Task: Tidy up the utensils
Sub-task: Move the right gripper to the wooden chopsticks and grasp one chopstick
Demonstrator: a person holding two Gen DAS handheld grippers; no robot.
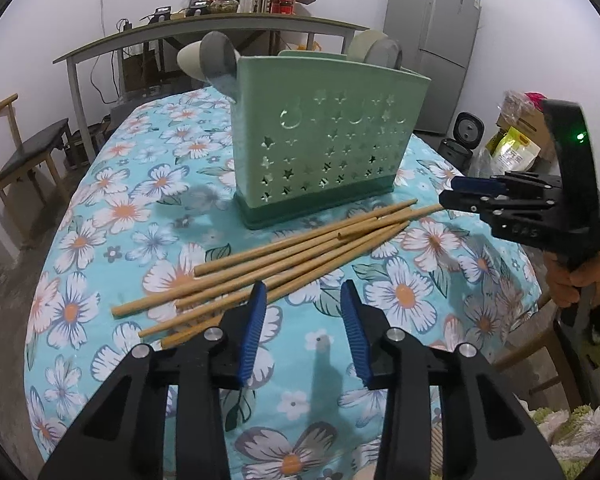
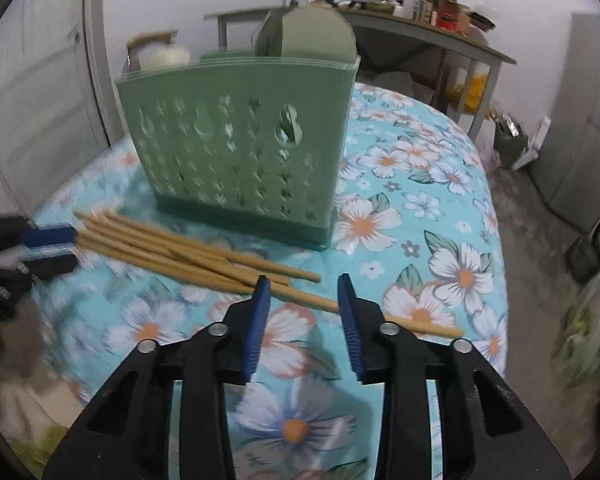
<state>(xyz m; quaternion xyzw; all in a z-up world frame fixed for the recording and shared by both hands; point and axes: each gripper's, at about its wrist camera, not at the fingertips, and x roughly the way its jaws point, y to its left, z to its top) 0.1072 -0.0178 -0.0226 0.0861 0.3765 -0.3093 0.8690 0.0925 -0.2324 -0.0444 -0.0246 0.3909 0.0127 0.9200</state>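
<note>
Several bamboo chopsticks lie in a loose bundle on the floral tablecloth, just in front of a green perforated utensil holder. Spoon bowls stick out of the holder's top. My left gripper hovers open over the thick ends of the bundle, its left fingertip above the sticks. My right gripper is open at the opposite end, and one chopstick runs across the gap between its tips without being pressed. Each gripper shows at the edge of the other's view.
A wooden chair stands left of the table. Behind it are a cluttered side table, a grey fridge and a rice cooker on the floor. A white door is at the far left in the right wrist view.
</note>
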